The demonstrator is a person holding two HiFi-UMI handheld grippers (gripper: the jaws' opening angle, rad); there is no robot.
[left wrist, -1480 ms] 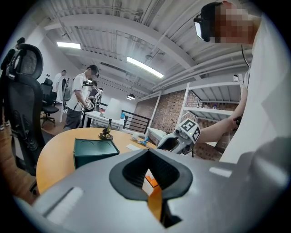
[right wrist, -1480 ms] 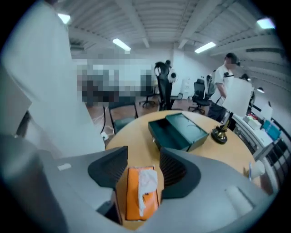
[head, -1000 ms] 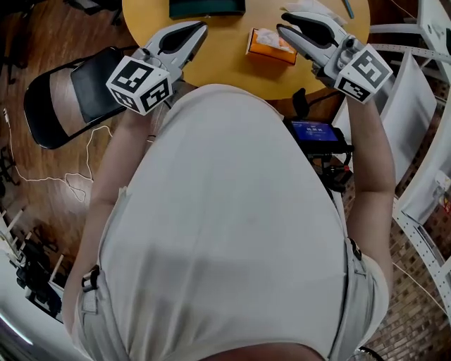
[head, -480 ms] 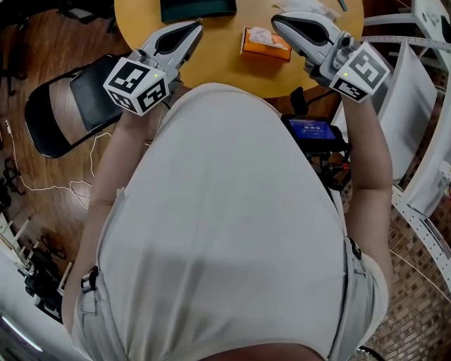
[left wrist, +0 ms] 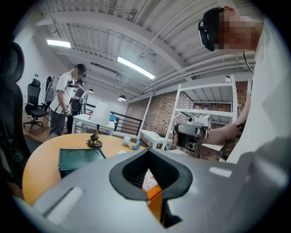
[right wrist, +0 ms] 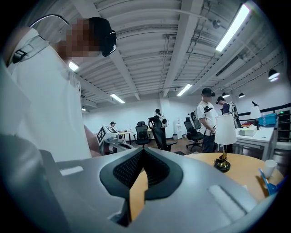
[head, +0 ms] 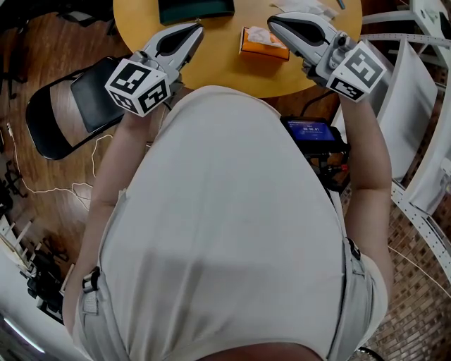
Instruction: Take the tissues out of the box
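The tissue box (head: 263, 44) is showing bright orange, with white tissue at its top. The round surface (head: 218, 63) is glowing honey-yellow under a dark green tray (head: 196, 8). The left gripper (head: 198, 27) and right gripper (head: 272, 21) are wearing pale grey shells, black pads and black-and-white square-marker cubes. The chair (head: 60, 106) is looking black against the brown wooden floor (head: 42, 42).

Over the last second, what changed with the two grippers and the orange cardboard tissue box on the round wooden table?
The right gripper closed its jaws on nothing, near the orange cardboard tissue box. The left gripper stayed shut and empty; the box stayed on the round wooden table, untouched.
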